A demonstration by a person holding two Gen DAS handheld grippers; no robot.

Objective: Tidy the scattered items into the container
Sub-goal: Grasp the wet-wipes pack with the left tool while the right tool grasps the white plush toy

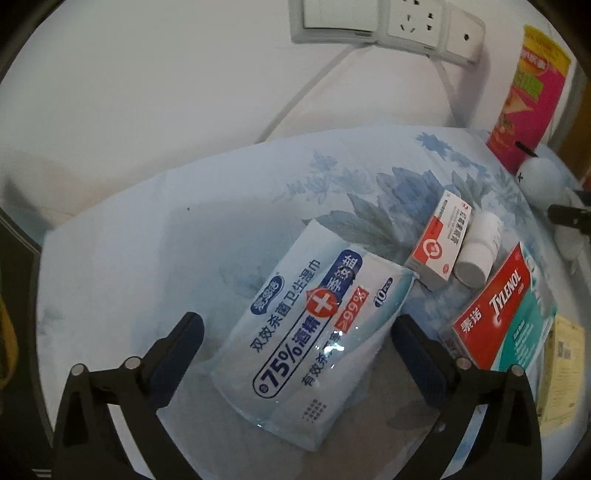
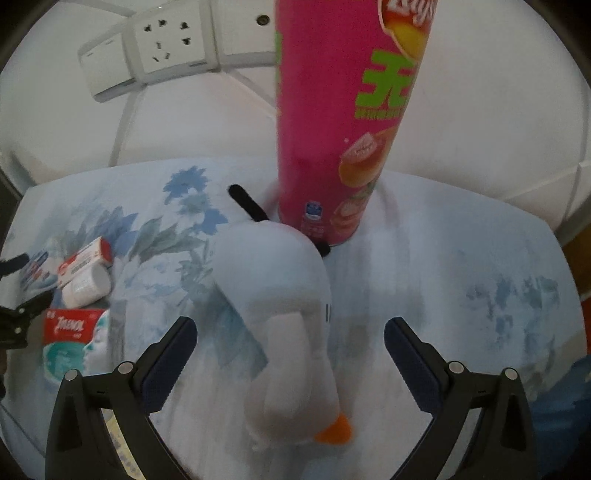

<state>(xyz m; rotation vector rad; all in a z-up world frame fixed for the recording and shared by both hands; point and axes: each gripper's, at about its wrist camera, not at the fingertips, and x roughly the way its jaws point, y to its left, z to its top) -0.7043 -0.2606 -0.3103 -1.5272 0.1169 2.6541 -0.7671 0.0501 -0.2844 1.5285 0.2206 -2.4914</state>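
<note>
My left gripper (image 1: 295, 343) is open, its jaws either side of a pack of alcohol wet wipes (image 1: 310, 325) lying on the floral cloth (image 1: 129, 266). Right of it lie a red-and-white medicine box (image 1: 437, 242), a white pill bottle (image 1: 478, 249) and a red Tylenol box (image 1: 506, 317). My right gripper (image 2: 290, 341) is open, its jaws either side of a white plush duck (image 2: 284, 317) with an orange beak, lying on the cloth (image 2: 443, 277). The medicine box (image 2: 86, 260), bottle (image 2: 86, 286) and Tylenol box (image 2: 74, 336) show at left in the right wrist view.
A tall pink crisps tube (image 2: 343, 122) stands behind the duck near the wall; it also shows in the left wrist view (image 1: 528, 96). A wall socket panel (image 1: 384, 26) with cable ducts is above. A yellowish packet (image 1: 561, 369) lies at the right edge.
</note>
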